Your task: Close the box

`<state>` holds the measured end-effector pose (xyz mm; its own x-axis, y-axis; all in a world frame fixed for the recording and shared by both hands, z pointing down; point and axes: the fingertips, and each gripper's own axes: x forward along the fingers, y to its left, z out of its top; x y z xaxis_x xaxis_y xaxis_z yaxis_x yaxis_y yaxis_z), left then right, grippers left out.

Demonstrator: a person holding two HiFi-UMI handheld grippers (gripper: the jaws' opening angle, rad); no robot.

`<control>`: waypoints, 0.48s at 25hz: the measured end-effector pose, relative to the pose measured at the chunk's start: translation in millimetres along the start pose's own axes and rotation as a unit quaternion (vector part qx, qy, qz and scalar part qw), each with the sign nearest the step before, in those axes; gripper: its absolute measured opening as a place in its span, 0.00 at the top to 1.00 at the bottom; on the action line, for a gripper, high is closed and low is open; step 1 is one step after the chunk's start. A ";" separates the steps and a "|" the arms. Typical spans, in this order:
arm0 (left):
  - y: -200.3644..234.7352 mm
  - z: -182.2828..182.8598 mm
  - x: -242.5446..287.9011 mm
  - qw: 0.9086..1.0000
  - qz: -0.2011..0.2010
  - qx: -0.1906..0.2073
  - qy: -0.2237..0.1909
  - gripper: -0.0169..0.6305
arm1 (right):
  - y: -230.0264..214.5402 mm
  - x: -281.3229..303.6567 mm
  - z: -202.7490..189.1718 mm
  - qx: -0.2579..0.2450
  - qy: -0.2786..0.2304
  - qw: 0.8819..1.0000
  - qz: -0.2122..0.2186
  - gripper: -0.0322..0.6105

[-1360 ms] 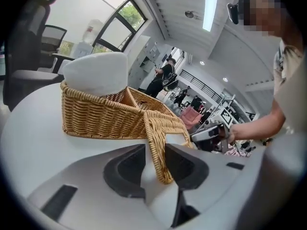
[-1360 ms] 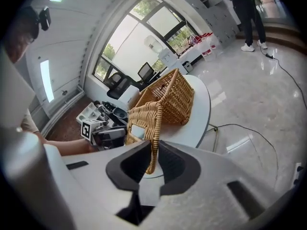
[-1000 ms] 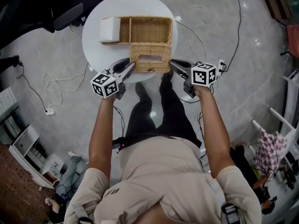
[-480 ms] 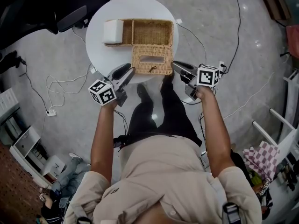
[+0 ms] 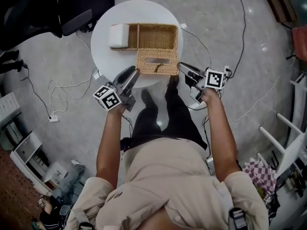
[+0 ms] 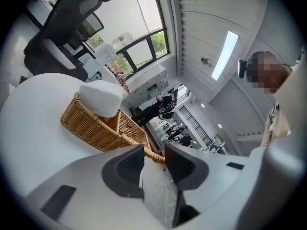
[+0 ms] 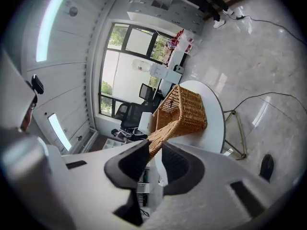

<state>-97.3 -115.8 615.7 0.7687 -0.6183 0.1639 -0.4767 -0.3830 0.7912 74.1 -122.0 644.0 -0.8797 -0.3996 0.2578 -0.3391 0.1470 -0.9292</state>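
Item 1. Round white tabletop, upper centre of the head view, above a grey floor strewn with cables.

Item 2. Open rectangular woven wicker box, with inner partitions, lying lengthwise across the middle of the tabletop.

Item 3. Flat wicker lid with a slot cut in its middle. It is joined along the box's near side and folded out toward the person, raised off the tabletop at its free edge. The box is not yet closed.

Item 4. Left gripper, at the lid's lower left corner. Its jaws are moderately parted and closed onto the lid's rim, which runs across the gap at the tips.

Item 5. Right gripper, at the lid's lower right corner. Its jaws have just been opening, yet the lid's corner sits between them and appears to fill the gap, so contact reads as light.

Item 6. White rectangular block, standing in the box's left end compartment and rising above the rim.

Risk note. The loosening right-hand hold could let that corner slip, twisting the lid on one grip and dragging the box across the tabletop. The tall block may also keep the lid from seating flat.
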 end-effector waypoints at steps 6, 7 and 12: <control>-11.0 21.3 14.6 0.999 0.006 -0.035 -0.021 0.79 | 6.5 -5.2 26.5 0.006 -0.055 0.998 0.004 0.81; -11.9 24.3 15.3 0.999 0.005 -0.040 -0.027 0.79 | 9.0 -5.8 28.9 0.011 -0.065 0.998 0.006 0.77; -15.0 34.4 18.4 0.997 0.005 -0.056 -0.053 0.78 | 18.1 -8.6 36.6 0.009 -0.092 0.996 0.008 0.73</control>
<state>-90.7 -145.1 586.6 0.7111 -0.6938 0.1136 -0.4298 -0.3012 0.8512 87.7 -149.1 615.3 -0.8089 -0.5558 0.1918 -0.3178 0.1389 -0.9379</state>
